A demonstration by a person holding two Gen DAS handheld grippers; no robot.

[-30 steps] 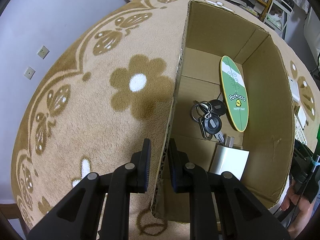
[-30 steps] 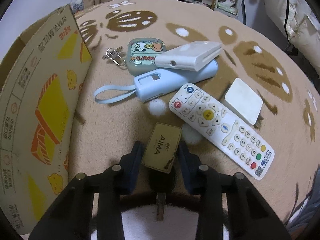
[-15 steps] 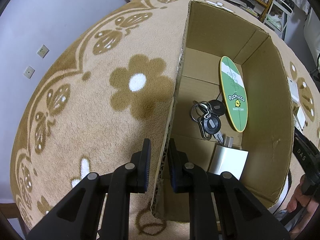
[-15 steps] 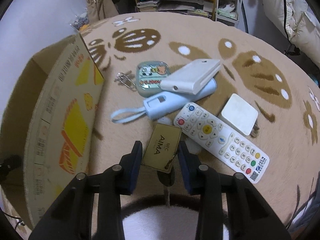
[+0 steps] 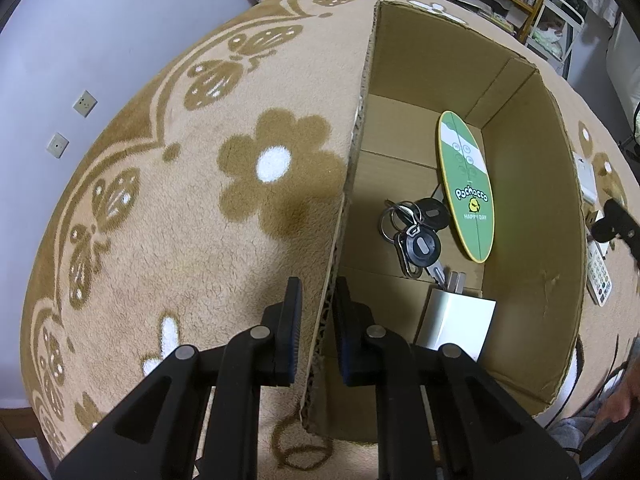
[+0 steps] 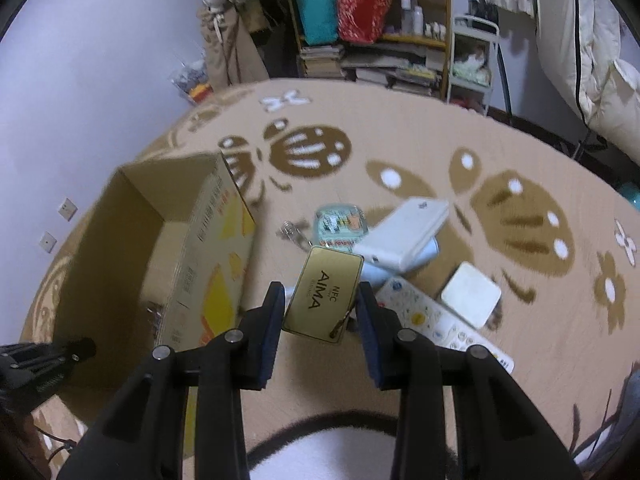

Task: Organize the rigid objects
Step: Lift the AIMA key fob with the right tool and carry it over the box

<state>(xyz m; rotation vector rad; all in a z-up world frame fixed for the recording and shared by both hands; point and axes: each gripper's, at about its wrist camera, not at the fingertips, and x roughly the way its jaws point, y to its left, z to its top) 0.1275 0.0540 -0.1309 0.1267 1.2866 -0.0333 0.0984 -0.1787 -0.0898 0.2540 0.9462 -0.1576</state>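
Up comes the right hand-held gripper (image 6: 318, 316) since a second ago, carrying the gold NFC card (image 6: 323, 294) clear of the carpet (image 6: 420, 168), where earlier it sat low over the pile with the card barely off the surface; the view now takes in the bookshelf (image 6: 372, 20) at the back of the room. Its jaws are narrowed onto the card's two long edges, and the card sits tilted between the pads, with a dark key hanging under it, mostly hidden. Below and beyond the card, the rest of the pile lies on the carpet: a white remote control (image 6: 436, 324), a white square box (image 6: 472, 294), a white power bank (image 6: 404, 234) lying across a pale blue device (image 6: 430, 250), and a small cartoon-printed case (image 6: 340, 224) with a clip beside it. Over on the left, no change: the left hand-held gripper (image 5: 316, 320) is pinched tight on the near wall of the cardboard box (image 5: 532, 200), one finger outside on the carpet side, one inside. Within the box, on its floor, lie a bunch of keys (image 5: 414, 236), a green oval Pochacco board (image 5: 466, 184) leaning toward the far wall, and a white charger plug (image 5: 456, 320) close to the gripped wall. From the right wrist view the box stands to the left of the card, its printed yellow side facing the pile.
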